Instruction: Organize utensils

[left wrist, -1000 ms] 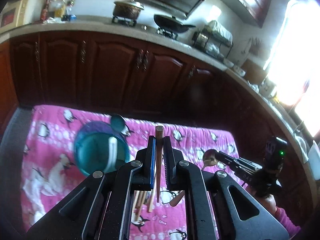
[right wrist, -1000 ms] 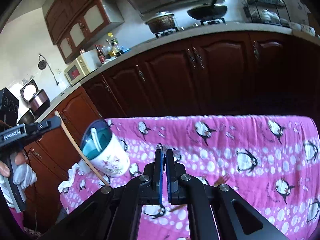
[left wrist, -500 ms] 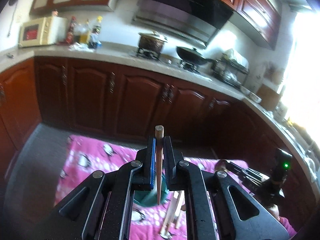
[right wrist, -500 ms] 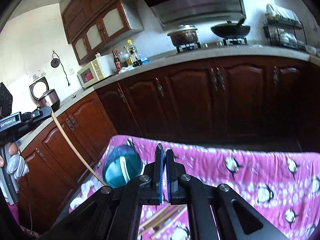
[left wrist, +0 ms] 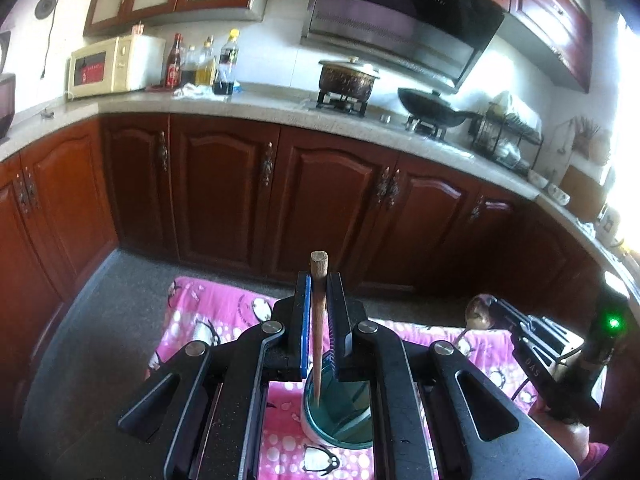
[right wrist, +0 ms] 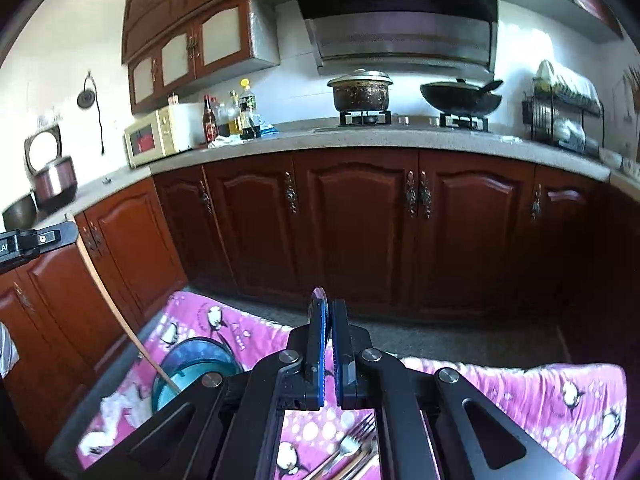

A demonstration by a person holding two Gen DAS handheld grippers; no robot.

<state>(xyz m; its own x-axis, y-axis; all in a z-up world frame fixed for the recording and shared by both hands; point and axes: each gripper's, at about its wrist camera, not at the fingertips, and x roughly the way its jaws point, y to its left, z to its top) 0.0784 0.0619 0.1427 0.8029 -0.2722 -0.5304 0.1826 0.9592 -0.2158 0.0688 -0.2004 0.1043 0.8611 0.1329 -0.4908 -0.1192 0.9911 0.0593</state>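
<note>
Up close, my left fingers (left wrist: 319, 288) pinch a wooden chopstick (left wrist: 318, 328) near its blunt top end. Stick hangs steeply down; its tip sits inside the mouth of the teal-lined cup (left wrist: 340, 420). Cannot tell whether the tip touches the cup's inside. Cup stands on the pink penguin cloth (left wrist: 192, 320) covering the bench.

Left view also catches my right fingers (left wrist: 486, 312) off to the side, pressed together on a metal spoon (left wrist: 478, 314), bowl end sticking out ahead of them. A green light glows on that gripper's body.

Right view shows what the left hides: the whole slant of the chopstick (right wrist: 120, 320) from the left gripper (right wrist: 36, 238) at the frame edge down into the cup (right wrist: 192, 372), plus a white utensil lying in the cup. It also shows a fork (right wrist: 352, 436) and what look like more chopsticks lying on the cloth (right wrist: 520, 392) below my right fingers (right wrist: 327, 320). Their pads stand nearly together here; only a thin dark edge shows between them, and the spoon's bowl is not readable from this side.

Background in both: dark wooden cabinets, stove with pot and wok, microwave, bottles.
</note>
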